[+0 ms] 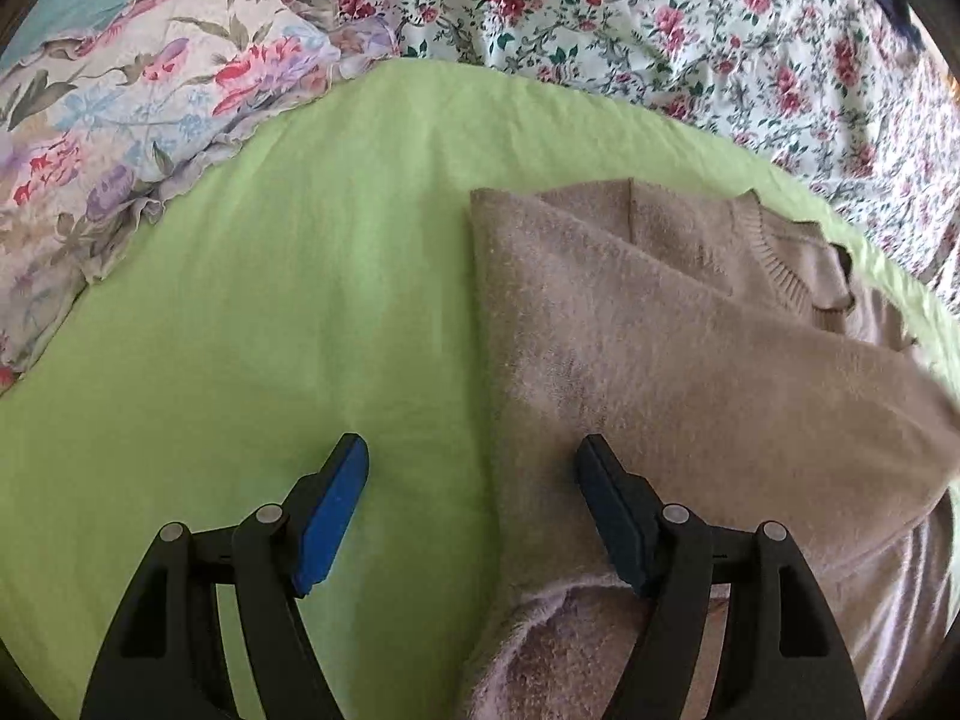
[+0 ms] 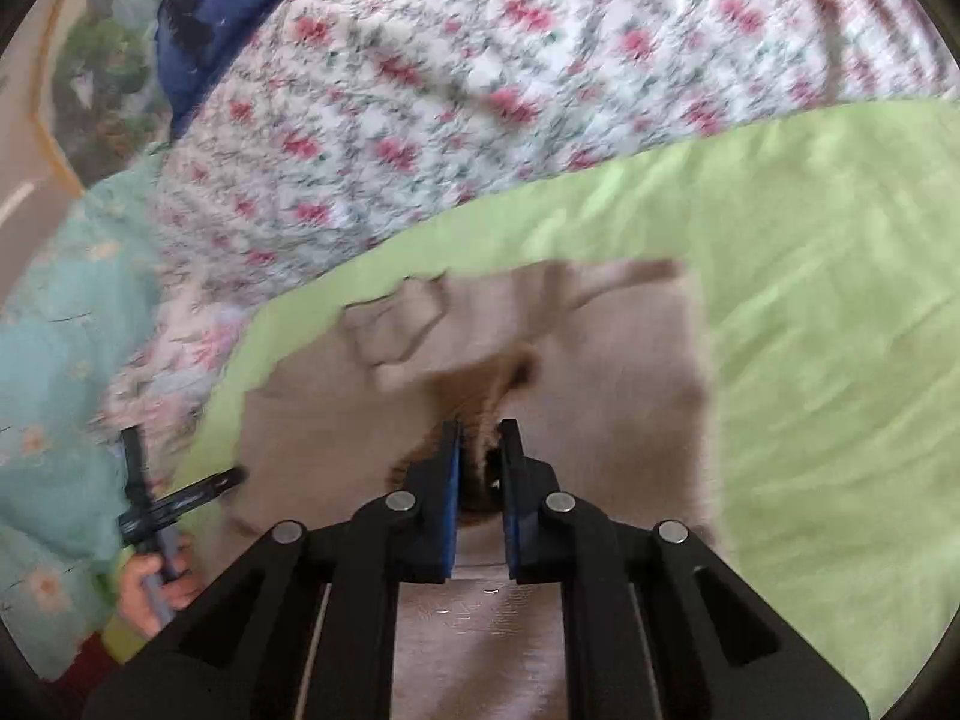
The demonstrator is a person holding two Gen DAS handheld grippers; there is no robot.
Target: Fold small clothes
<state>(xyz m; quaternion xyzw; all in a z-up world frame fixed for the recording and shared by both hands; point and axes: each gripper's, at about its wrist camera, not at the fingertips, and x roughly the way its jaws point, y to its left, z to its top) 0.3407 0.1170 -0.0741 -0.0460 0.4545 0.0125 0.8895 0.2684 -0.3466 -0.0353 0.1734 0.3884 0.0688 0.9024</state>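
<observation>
Right gripper pinches the beige sweater, collar pointing away; left gripper gapes.

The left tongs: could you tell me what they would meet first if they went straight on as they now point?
Probably the edge of the beige sweater on the green sheet; the open left tongs straddle it, though depth is unclear.

One sweater, two grippers, one hand.
</observation>
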